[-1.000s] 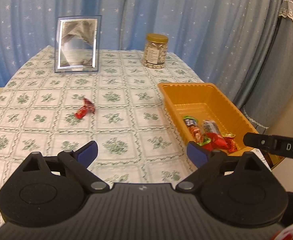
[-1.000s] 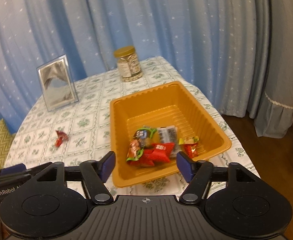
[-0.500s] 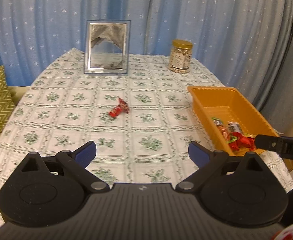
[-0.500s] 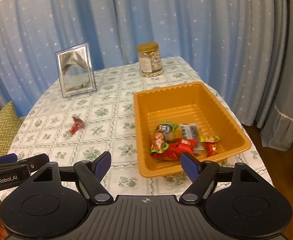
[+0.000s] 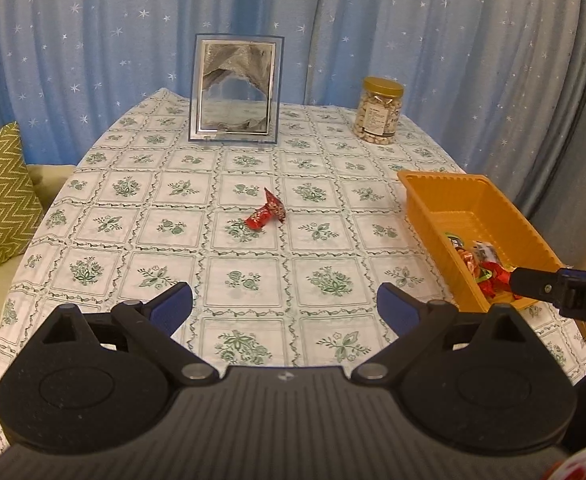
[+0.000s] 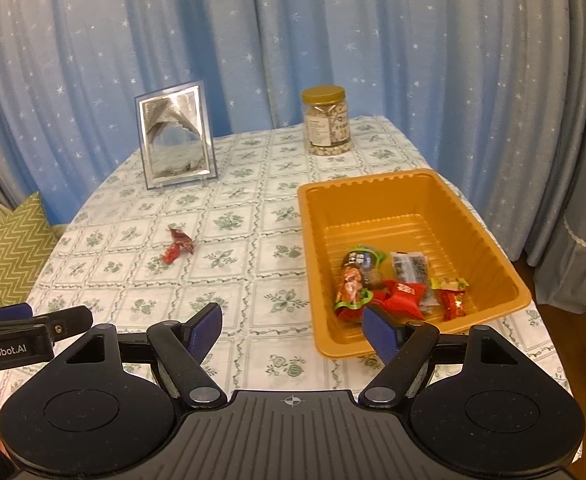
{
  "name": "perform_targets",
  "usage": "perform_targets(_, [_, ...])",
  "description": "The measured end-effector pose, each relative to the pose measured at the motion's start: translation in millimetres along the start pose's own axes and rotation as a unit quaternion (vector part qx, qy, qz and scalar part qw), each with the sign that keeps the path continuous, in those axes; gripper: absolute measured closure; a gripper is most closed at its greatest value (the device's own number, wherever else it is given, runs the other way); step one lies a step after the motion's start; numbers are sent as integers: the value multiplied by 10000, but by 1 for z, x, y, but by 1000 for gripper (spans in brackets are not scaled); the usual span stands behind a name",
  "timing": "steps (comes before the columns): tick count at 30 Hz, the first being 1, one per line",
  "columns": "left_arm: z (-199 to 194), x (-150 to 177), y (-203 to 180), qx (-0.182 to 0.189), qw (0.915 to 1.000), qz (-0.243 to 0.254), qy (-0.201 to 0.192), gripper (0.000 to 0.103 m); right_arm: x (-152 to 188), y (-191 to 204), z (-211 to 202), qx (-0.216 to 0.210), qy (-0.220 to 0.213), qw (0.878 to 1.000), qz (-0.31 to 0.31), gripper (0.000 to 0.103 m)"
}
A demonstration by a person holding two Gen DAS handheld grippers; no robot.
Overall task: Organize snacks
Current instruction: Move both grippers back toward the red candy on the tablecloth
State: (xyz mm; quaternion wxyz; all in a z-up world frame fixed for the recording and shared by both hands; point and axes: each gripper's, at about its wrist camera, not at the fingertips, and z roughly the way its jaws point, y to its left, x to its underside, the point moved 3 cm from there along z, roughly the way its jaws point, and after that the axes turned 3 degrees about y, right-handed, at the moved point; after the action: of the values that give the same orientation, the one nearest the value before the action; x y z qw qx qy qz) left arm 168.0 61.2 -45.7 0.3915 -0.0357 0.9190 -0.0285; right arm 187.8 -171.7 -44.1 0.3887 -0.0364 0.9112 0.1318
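most of the snacks are already lying in the orange tray [image 6: 489, 236], bunched at its near end: a red packet [image 6: 403, 298], a green-edged one [image 6: 357, 276] and a dark one [image 6: 411, 266]. one red wrapped candy [image 5: 265, 212] is sitting alone on the tablecloth [image 5: 141, 240], well apart from the tray, so one piece is looking left to move. the left gripper [image 5: 285, 308] is hanging wide open and empty, aimed toward that candy. the right gripper [image 6: 291, 330] is hovering near the tray's near corner, spread wide, holding nothing.
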Motion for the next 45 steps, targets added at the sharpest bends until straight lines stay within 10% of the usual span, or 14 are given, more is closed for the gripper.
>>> perform_targets(28, [102, -41, 78, -116, 9981, 597, 129, 5, -29, 70, 110, -433, -77, 9940, -1005, 27])
perform_targets(45, [194, -74, 100, 177, 9960, 842, 252, 10, -41, 118, 219, -733, -137, 9795, -1869, 55])
